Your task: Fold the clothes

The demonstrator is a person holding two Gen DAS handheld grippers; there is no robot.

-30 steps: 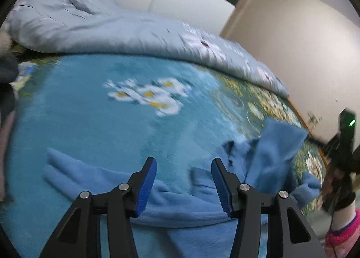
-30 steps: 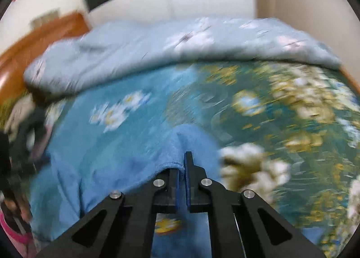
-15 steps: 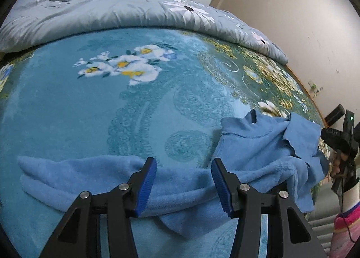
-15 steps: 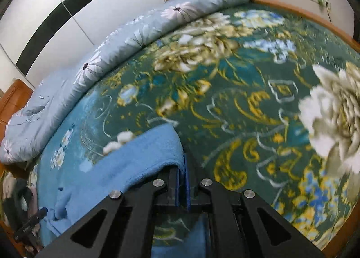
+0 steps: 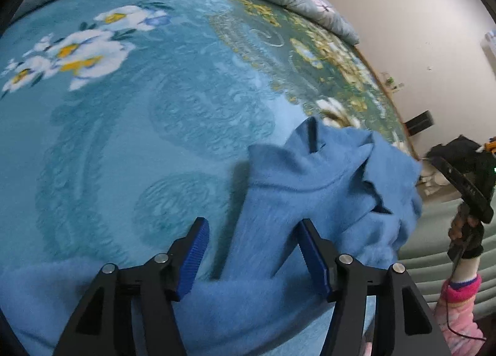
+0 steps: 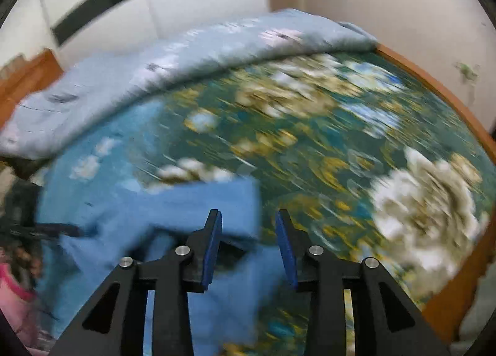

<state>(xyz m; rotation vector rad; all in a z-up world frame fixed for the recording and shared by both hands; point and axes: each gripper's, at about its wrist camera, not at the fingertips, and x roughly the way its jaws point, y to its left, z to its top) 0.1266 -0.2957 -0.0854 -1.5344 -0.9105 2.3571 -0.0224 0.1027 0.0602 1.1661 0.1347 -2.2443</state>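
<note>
- One blue sweater lies on the bed, in the lower middle and lower right of the left wrist view. It is rumpled, with one arm of it stretched along the bottom left.
- One left gripper is at the bottom of that view. Its two blue pads stand apart, and its jaws have just been opening wider. A bit of the sweater shows between them, but the pads do not squeeze it.
- One right gripper is at the bottom of the right wrist view. Its jaws have just been opening and have let go. The sweater's edge sits just beyond and left of them, not pinched.
- One flowery bed cover fills most of both views.
- One grey-blue quilt is bunched along the top.
- One pink sleeve shows at the lower right of the left view.
</note>
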